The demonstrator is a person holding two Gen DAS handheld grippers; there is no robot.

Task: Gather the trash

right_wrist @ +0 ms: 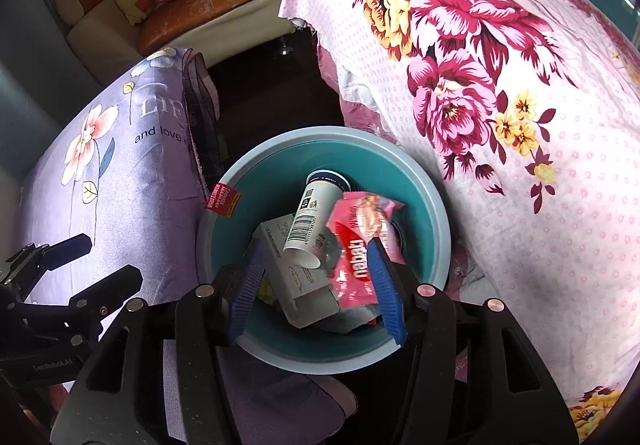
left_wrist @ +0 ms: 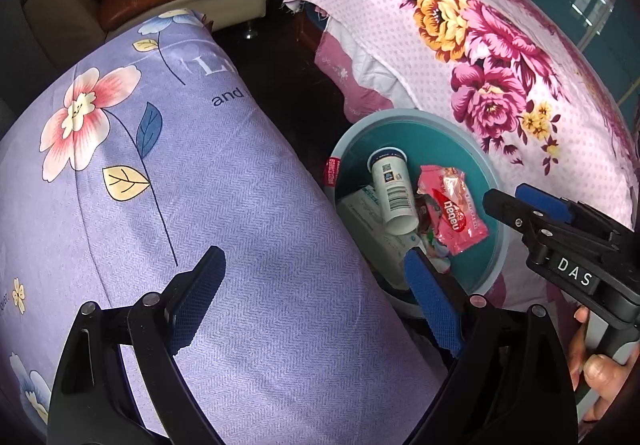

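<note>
Teal bin (right_wrist: pixel 432 229) between lilac pillow (left_wrist: pixel 168 173) and pink bedspread (left_wrist: pixel 520 57), holding white cup (right_wrist: pixel 310 223), pink wrapper (right_wrist: pixel 360 245), carton (right_wrist: pixel 296 277). Left gripper (left_wrist: pixel 316 297) spread, empty. Right gripper (right_wrist: pixel 316 281) spread above bin.

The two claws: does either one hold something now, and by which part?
Nothing is held. The left claw is open above the lilac floral fabric. The right claw is open over the round teal plastic bin, gripping none of the trash inside.
</note>
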